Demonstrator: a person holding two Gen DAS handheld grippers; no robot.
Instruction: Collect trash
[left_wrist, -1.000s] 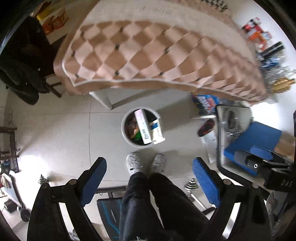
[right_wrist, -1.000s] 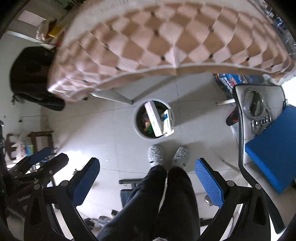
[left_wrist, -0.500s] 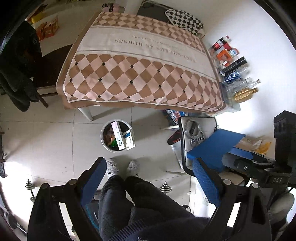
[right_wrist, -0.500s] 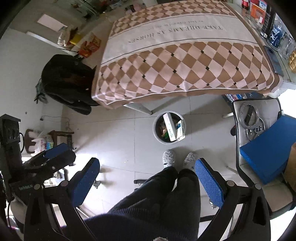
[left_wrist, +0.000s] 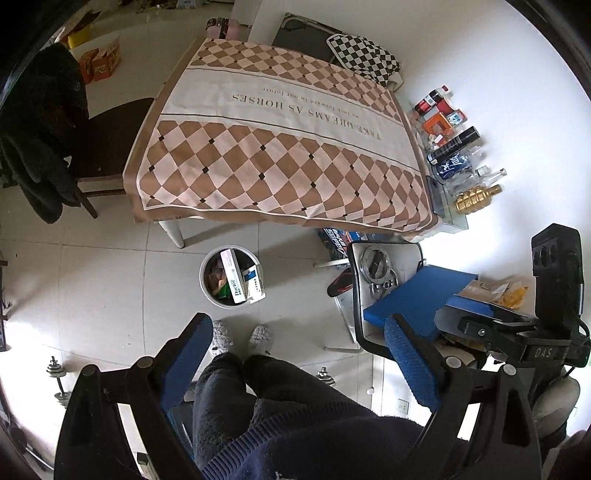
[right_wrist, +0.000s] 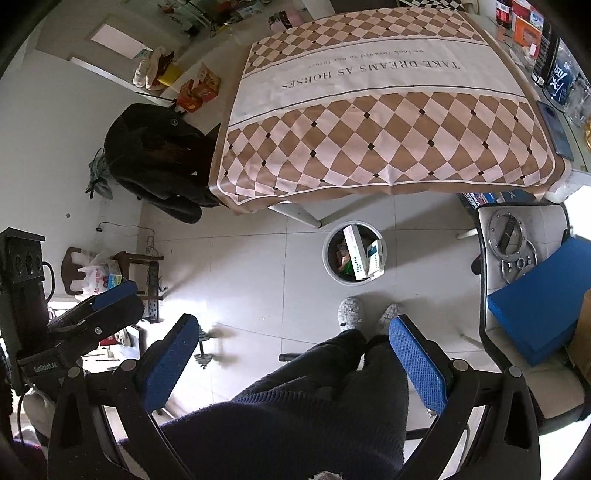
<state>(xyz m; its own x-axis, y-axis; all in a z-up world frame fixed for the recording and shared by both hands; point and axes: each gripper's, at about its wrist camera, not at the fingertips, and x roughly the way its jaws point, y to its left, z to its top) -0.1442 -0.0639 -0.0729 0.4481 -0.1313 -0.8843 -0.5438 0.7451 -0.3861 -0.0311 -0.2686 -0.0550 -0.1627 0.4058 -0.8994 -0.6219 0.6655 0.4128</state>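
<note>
Nearest the cameras, the left gripper (left_wrist: 297, 354) and the right gripper (right_wrist: 293, 354) both hang high above the floor with their blue-padded fingers spread wide and nothing between them. Below them are the person's dark trousers (left_wrist: 236, 398) and grey slippers (left_wrist: 260, 338) on the pale tiles. Just past the slippers stands the round white trash bin (left_wrist: 232, 276), holding a long white box (left_wrist: 232, 275) and a smaller blue-and-white carton (left_wrist: 254, 282), both propped upright. Beyond the bin a table under a brown checkered cloth (left_wrist: 280, 158) is bare of litter
</note>
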